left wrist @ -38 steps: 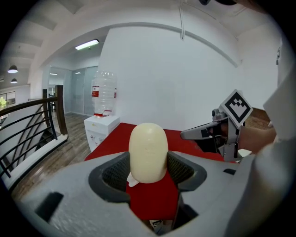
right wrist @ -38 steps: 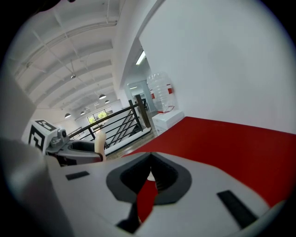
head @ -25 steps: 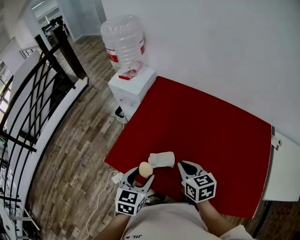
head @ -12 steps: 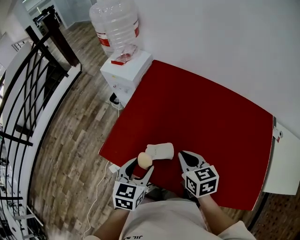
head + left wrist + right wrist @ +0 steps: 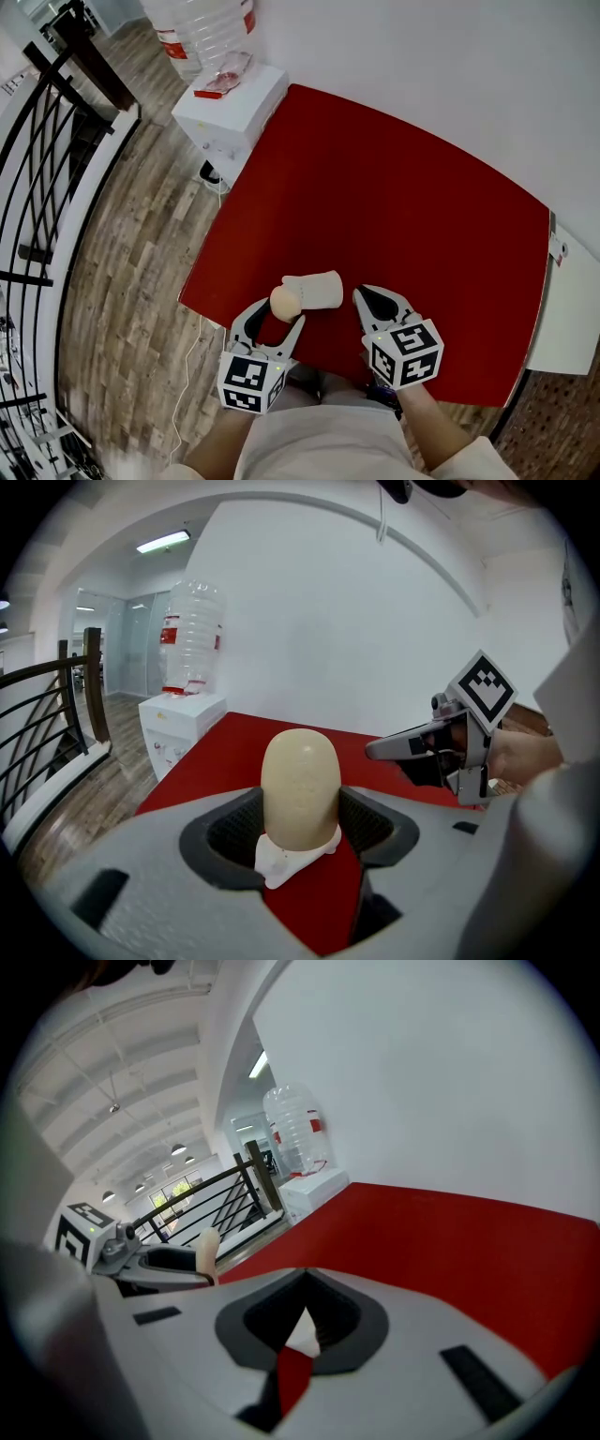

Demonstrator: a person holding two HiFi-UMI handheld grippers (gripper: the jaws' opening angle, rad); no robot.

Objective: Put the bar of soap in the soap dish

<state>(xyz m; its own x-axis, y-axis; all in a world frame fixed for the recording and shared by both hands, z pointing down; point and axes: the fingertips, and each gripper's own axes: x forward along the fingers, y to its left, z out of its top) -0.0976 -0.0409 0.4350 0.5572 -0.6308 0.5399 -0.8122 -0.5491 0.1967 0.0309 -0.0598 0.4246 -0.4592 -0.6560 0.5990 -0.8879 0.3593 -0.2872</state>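
Left gripper view: left gripper (image 5: 300, 810) jaws clamp bar of soap (image 5: 300, 778), right gripper (image 5: 380, 749) jaws together, bottle label (image 5: 171, 630) unreadable

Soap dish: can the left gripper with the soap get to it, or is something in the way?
Probably yes. The soap dish lies right by the left gripper, which holds the bar of soap. Nothing sits between them on the red table, and the right gripper is off to the side.
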